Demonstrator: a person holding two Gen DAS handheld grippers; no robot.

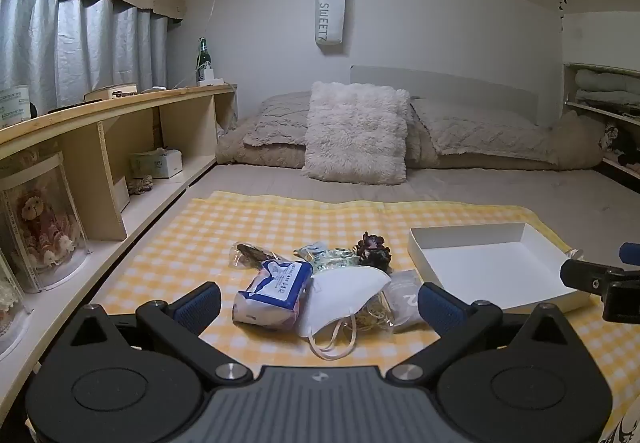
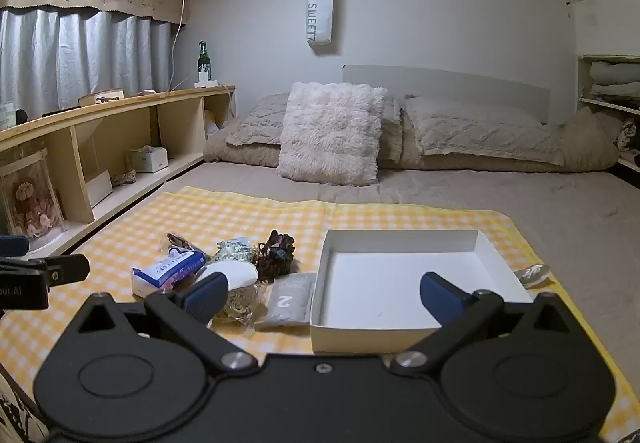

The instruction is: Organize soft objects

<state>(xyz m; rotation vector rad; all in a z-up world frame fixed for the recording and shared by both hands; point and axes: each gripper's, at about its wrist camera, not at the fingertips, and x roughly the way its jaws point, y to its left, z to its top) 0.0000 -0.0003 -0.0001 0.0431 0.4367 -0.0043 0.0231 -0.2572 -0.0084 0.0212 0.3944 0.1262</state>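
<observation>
Left wrist view: my left gripper (image 1: 320, 301) stands spread wide and holds nothing, poised over the near edge of the yellow checked cloth (image 1: 192, 235). Just beyond it lies the pile of soft things: a blue tissue pack (image 1: 272, 289), a white face mask (image 1: 346, 285), a dark scrunchie (image 1: 374, 249), a grey pouch (image 1: 406, 297) and some clear-wrapped bits among them. The white box (image 1: 492, 267) sits just right of the pile, and its floor is bare.

Finding: nothing has been sorted. I judge the work not yet begun; every item is left to move, presumably into the box.

Right wrist view: my right gripper (image 2: 324, 299) is likewise wide apart and empty, hanging over the box's near left corner. This view alone shows the box's whole interior, the grey pouch touching its left wall, and a small clear packet (image 2: 534, 275) on the cloth at the box's right. The left view alone shows the mask's ear loops (image 1: 334, 341) trailing toward me.
</observation>
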